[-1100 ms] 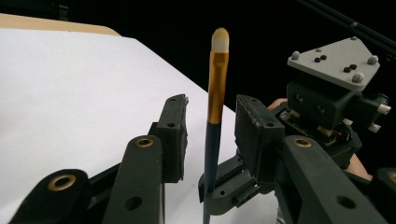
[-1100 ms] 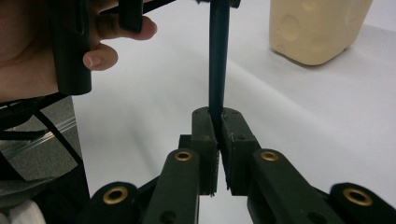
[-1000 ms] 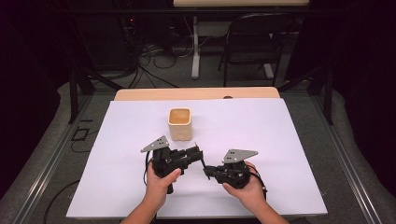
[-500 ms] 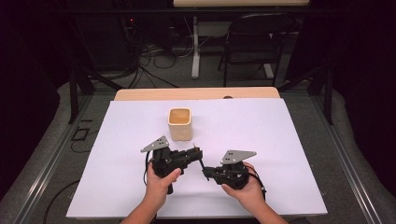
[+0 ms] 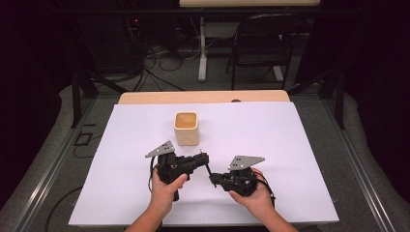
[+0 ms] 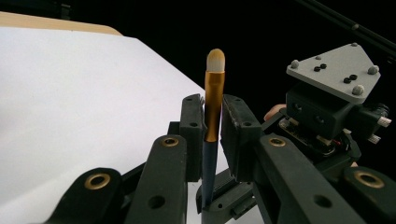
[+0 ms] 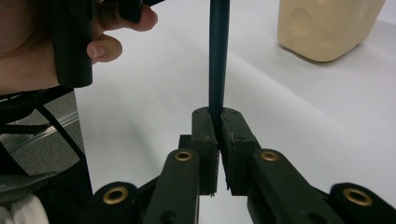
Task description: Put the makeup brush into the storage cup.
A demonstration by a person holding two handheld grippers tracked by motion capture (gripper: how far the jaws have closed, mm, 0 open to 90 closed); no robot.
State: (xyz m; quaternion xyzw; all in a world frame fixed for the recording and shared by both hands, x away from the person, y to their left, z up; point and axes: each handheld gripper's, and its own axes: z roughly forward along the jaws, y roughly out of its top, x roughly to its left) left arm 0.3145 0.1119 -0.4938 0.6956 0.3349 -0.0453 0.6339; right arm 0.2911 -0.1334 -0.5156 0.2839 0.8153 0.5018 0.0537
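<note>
From the high view, both hands work near the front edge of the white table (image 5: 290, 145), with bare surface to either side. The left gripper (image 5: 205, 157) and right gripper (image 5: 212, 180) meet near the middle, joined by a thin brush (image 5: 208, 167). A cream cup (image 5: 186, 128) stands just behind them, well away from every edge.

In the left gripper view, the left gripper (image 6: 214, 126) has just been closing; its jaws flank the gold ferrule of the brush (image 6: 214, 107), though whether both pads press it is hard to judge, as a slim gap seems to remain on the right. The pale tip points up, past the table's far edge.

In the right gripper view, the right gripper (image 7: 217, 122) is clamped on the dark handle of the brush (image 7: 218, 56), with the cup (image 7: 327, 25) beyond on open table.
</note>
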